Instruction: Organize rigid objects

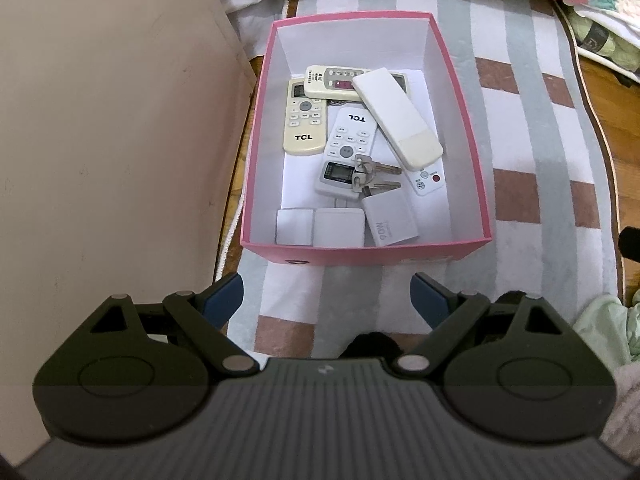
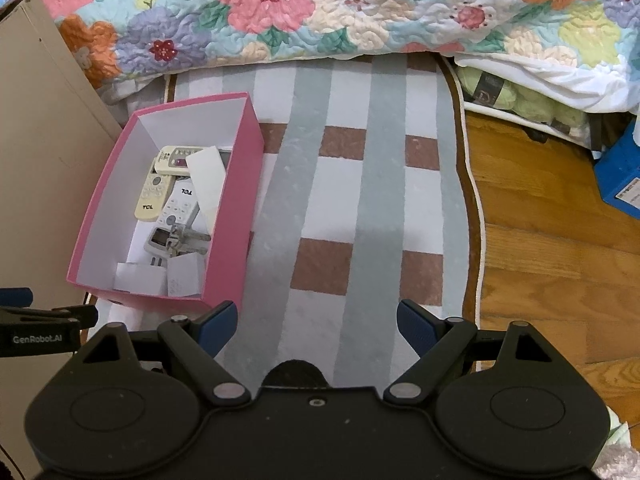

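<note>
A pink box [image 1: 472, 128] with white inside walls stands on a striped rug [image 1: 520, 152]. It holds several remote controls: a cream TCL remote [image 1: 305, 120], a white TCL remote [image 1: 349, 136], a plain white remote [image 1: 396, 116] lying across the others. A bunch of keys [image 1: 372, 174] lies on them, and white chargers [image 1: 390, 218] sit at the near wall. The box also shows in the right wrist view [image 2: 228, 216]. My left gripper [image 1: 327, 298] is open and empty just in front of the box. My right gripper [image 2: 316, 326] is open and empty over the rug, right of the box.
A beige cabinet side [image 1: 112, 120] stands left of the box. A floral quilt [image 2: 320, 8] hangs at the back. Wooden floor [image 2: 540, 248] lies right of the rug, with a blue box [image 2: 620, 176] at the far right. The left gripper's tip [image 2: 16, 298] shows at the left edge.
</note>
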{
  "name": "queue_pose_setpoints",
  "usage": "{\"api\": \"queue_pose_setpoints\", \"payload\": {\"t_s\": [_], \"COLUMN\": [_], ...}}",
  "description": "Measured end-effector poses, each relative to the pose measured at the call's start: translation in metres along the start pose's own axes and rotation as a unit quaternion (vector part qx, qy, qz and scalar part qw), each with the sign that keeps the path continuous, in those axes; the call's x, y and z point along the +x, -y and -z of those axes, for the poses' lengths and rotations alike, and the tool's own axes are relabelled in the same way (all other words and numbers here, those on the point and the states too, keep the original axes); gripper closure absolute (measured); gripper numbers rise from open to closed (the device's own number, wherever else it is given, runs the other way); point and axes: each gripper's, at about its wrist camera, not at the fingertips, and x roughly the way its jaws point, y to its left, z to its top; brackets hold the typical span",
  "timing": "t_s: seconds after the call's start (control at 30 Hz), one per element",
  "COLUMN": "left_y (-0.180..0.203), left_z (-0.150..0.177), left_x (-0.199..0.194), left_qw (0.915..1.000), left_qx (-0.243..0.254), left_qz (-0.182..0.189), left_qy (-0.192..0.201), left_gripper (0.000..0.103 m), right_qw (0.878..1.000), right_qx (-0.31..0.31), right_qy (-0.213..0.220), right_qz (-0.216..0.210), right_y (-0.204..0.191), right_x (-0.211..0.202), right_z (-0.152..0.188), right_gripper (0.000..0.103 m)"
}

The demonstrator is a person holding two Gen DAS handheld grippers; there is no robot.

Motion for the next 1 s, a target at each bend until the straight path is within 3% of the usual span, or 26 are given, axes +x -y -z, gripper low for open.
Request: {"api": "queue_pose_setpoints", "payload": {"t_s": [1.0], "left_y": [0.0019], "left_z": [0.0012], "left_x": [0.0022], "left_qw": [1.0], "left_qx": [0.003], "left_qz": [0.004], "left_qy": [-0.005], "left_gripper": [0.012], "right_qw": [1.0], "right_qx": [-0.006], "right_qy": [-0.014], "right_qz": [0.015], "right_y": [0.004], "right_x": [0.0099], "right_z": [0.0039], "right_gripper": [0.013]}}
